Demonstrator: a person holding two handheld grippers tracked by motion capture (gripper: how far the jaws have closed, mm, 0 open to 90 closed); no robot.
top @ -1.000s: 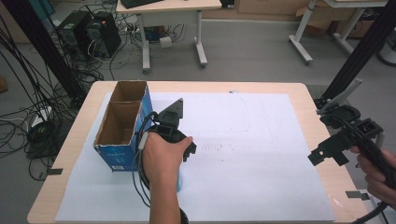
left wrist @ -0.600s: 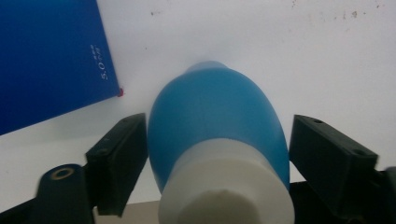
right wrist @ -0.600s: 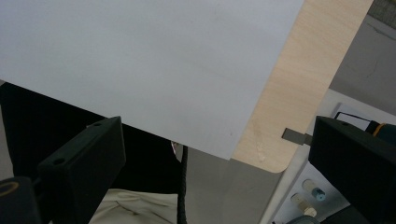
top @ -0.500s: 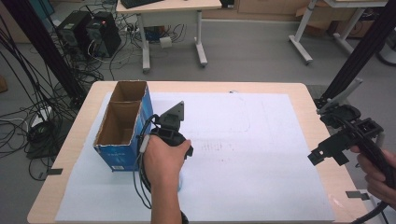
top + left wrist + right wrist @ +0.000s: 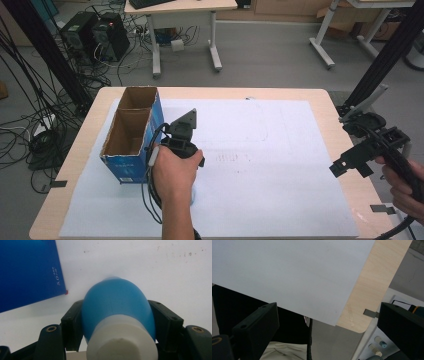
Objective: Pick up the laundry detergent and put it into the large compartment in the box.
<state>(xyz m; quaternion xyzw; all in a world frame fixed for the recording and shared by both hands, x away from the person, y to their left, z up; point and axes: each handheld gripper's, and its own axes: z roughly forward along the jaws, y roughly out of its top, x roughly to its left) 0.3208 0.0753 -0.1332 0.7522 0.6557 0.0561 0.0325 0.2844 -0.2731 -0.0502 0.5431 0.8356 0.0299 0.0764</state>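
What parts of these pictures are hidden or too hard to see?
- Blue and white object: the left gripper view's bottom edge cuts off its white end; in the high view the hand covers it.
- Cardboard box: its inside bottom lies in shadow in the high view.
- Faint marks on the white sheet: too small to read.

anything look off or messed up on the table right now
Nothing stands out. The blue box stands upright and open on the white sheet, and the left claw grips a blue-and-white bottle squarely.
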